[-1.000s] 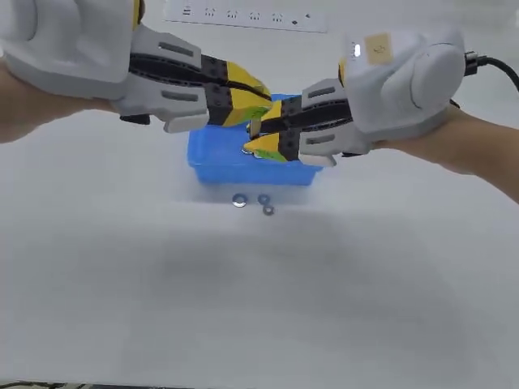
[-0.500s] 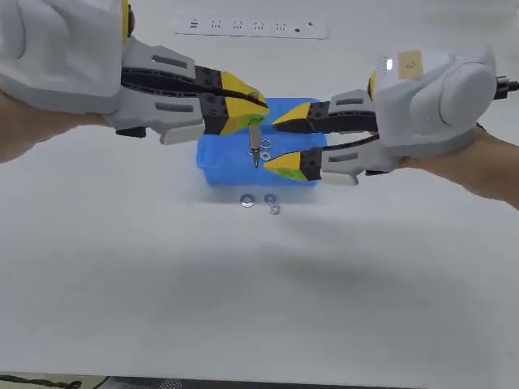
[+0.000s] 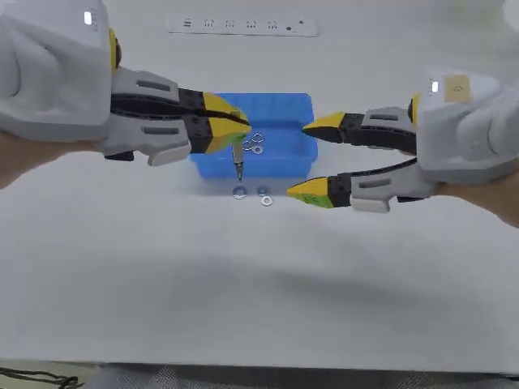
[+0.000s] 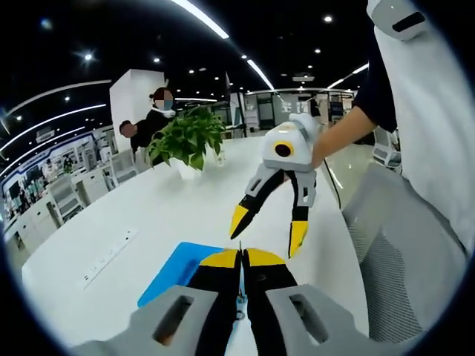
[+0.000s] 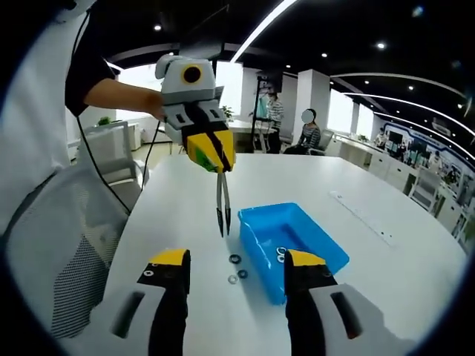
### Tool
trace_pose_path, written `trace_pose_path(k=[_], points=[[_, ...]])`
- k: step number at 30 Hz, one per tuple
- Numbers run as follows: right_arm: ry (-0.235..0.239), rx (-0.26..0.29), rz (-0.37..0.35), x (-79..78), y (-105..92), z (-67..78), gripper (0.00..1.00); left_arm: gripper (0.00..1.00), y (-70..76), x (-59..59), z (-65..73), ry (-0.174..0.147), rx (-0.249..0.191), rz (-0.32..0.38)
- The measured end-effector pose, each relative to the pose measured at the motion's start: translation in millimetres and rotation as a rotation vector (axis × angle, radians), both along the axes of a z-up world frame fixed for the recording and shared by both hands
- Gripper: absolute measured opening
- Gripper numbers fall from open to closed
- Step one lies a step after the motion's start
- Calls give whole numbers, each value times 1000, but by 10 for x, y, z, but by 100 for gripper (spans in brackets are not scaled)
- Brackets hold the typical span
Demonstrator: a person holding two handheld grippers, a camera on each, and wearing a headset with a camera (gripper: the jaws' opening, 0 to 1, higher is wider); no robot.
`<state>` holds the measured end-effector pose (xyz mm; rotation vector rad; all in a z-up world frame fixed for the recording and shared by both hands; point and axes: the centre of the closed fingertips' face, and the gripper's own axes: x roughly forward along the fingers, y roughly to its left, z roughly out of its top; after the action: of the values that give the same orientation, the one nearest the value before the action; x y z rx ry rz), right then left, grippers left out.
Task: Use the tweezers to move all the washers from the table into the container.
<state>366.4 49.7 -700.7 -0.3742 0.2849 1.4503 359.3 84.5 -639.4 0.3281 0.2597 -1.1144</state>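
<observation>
We work on the white table [image 3: 243, 275], where the blue container [image 3: 280, 104] sits in the middle with a few washers in it [image 3: 256, 144]. Judging by that, the task is partly done. The left gripper [image 3: 242, 131] is clamped shut on the upper end of the tweezers [image 3: 238, 164]. The right gripper [image 3: 302, 160] hangs beside the container with its jaws wide apart and nothing in them. The tweezers point down in front of the container's near wall, with their tips just above the table. In the right gripper view the prongs show a narrow gap and the tips look bare. Three loose washers [image 3: 239, 193] lie close together on the table just in front of the container, the nearest almost under the tips. The step in hand looks like picking up the next one. To do it well, we should lower the tips straight onto the nearest washer and catch its edge between the prongs. We should squeeze gently, because a thin flat ring can easily flick away. We should also keep clear of the two neighbouring washers, and keep the free gripper out of the path.
</observation>
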Motion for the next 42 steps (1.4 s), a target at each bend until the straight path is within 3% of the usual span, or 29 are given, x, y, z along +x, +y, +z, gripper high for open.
trace_pose_path(k=[7,20,24,35,42], points=[[36,0,1,-156,-113,-58,63,4,-41,-8,-58,-22,-2,10],[116,-27,-5,-335,-240,-291,86,5,-206,-46,-237,-22,-40,-3],[139,-35,5,-398,-246,-354,94,5,-236,-31,-290,-22,-34,-10],[186,-41,17,-479,-228,-486,100,5,-394,6,-374,-2,-64,-29],[205,-26,8,-482,-231,-492,100,5,-372,63,-449,0,-59,-26]])
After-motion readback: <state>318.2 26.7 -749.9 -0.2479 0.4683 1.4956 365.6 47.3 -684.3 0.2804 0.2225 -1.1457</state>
